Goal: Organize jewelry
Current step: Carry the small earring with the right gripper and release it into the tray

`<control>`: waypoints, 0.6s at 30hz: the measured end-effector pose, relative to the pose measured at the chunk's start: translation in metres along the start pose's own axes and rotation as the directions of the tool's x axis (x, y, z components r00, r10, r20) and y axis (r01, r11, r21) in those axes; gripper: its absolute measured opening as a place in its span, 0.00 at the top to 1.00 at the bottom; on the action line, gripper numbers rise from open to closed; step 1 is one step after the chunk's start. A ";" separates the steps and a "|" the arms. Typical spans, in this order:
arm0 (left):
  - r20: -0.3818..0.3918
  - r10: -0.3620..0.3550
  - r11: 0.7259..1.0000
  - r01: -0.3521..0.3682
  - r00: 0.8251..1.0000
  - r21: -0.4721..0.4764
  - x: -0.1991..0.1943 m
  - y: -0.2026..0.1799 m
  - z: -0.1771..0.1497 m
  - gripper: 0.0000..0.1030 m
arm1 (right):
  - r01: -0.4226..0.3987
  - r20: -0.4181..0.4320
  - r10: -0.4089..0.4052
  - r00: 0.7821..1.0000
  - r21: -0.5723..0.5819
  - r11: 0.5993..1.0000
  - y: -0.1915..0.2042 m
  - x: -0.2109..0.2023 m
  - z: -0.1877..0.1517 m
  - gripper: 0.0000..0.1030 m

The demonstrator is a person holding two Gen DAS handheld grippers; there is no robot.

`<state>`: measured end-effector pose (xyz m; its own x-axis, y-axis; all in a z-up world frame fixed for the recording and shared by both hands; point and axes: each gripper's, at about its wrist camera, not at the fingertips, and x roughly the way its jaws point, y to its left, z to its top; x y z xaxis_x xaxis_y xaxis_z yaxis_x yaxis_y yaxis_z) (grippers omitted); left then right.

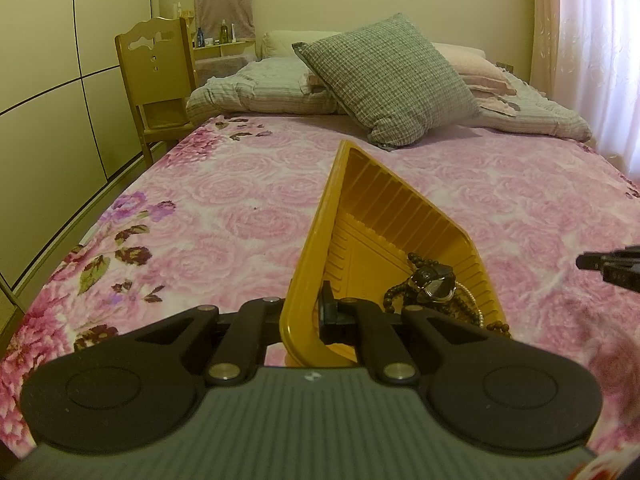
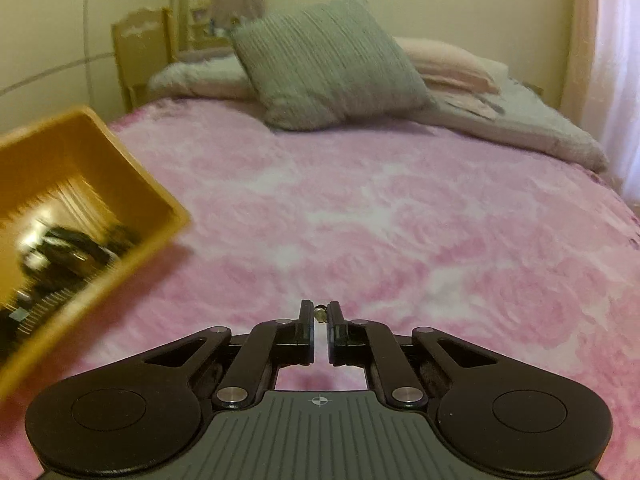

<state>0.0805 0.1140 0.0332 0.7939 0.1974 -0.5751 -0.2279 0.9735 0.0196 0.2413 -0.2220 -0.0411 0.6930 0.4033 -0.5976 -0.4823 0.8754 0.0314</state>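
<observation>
Left tool (image 1: 310, 312) clamped on the rim of the yellow tray (image 1: 384, 204), tilted above the bed (image 1: 224, 216). Watch (image 1: 434, 284) and beads (image 1: 394, 300) inside. Right tool (image 2: 320, 314) pinches a small metal piece (image 2: 319, 313).

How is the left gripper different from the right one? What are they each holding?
The left hand-held gripper is shut on the rim of the yellow tray, a big thing; the right hand-held gripper pinches something tiny and shiny, too small to name. The left one holds the tray tilted, with a watch and beads inside; the right one is off to the tray's side, above the pink blanket. Both are black and closed.
</observation>
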 end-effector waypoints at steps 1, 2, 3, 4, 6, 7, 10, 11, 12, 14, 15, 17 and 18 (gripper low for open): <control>0.000 0.000 1.000 0.000 1.000 -0.001 0.000 0.000 0.000 0.94 | -0.036 0.009 0.036 0.999 -0.011 0.999 0.006 -0.005 0.006 0.94; 0.001 0.000 1.000 0.000 1.000 -0.003 0.000 0.001 0.001 0.94 | -0.072 0.019 0.073 0.997 -0.031 0.997 0.013 -0.009 0.012 0.94; 0.001 -0.001 1.000 0.001 1.000 -0.005 -0.001 0.002 0.001 0.94 | -0.099 0.025 0.100 0.995 -0.051 0.994 0.022 -0.013 0.017 0.94; 0.002 -0.001 1.000 0.001 1.000 -0.006 -0.001 0.003 0.001 0.94 | -0.124 0.028 0.127 0.992 -0.069 0.990 0.031 -0.016 0.022 0.94; 0.003 -0.002 1.000 0.002 1.000 -0.009 -0.001 0.004 0.001 0.94 | -0.179 0.031 0.183 0.983 -0.100 0.979 0.053 -0.020 0.031 0.94; 0.003 -0.002 1.000 0.002 1.000 -0.009 -0.001 0.004 0.000 0.94 | -0.205 0.033 0.209 0.977 -0.112 0.972 0.063 -0.021 0.034 0.94; 0.004 -0.004 1.000 0.004 1.000 -0.009 -0.002 0.004 0.000 0.94 | -0.297 0.024 0.303 0.953 -0.134 0.945 0.092 -0.018 0.042 0.94; 0.004 -0.004 1.000 0.005 1.000 -0.010 -0.001 0.003 -0.001 0.94 | -0.318 0.019 0.323 0.946 -0.140 0.938 0.103 -0.015 0.043 0.94; 0.005 -0.006 1.000 0.006 1.000 -0.011 -0.002 0.004 -0.001 0.94 | -0.332 0.013 0.337 0.941 -0.148 0.932 0.111 -0.013 0.044 0.94; 0.005 -0.006 1.000 0.007 1.000 -0.014 -0.002 0.004 -0.003 0.94 | -0.353 0.005 0.358 0.934 -0.166 0.921 0.127 -0.008 0.045 0.94; 0.005 -0.007 1.000 0.007 1.000 -0.015 -0.002 0.004 -0.003 0.94 | -0.360 0.001 0.366 0.931 -0.174 0.917 0.134 -0.007 0.045 0.94; 0.006 -0.007 1.000 0.007 1.000 -0.014 -0.002 0.003 -0.003 0.94 | -0.374 -0.011 0.379 0.925 -0.182 0.909 0.144 -0.001 0.044 0.94; 0.006 -0.007 1.000 0.007 1.000 -0.014 -0.002 0.004 -0.004 0.94 | -0.381 -0.015 0.385 0.923 -0.185 0.906 0.147 0.001 0.044 0.94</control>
<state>0.0763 0.1169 0.0311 0.7986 0.1917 -0.5705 -0.2303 0.9731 0.0046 0.1946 -0.0814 -0.0022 0.4456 0.7050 -0.5517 -0.8000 0.5902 0.1081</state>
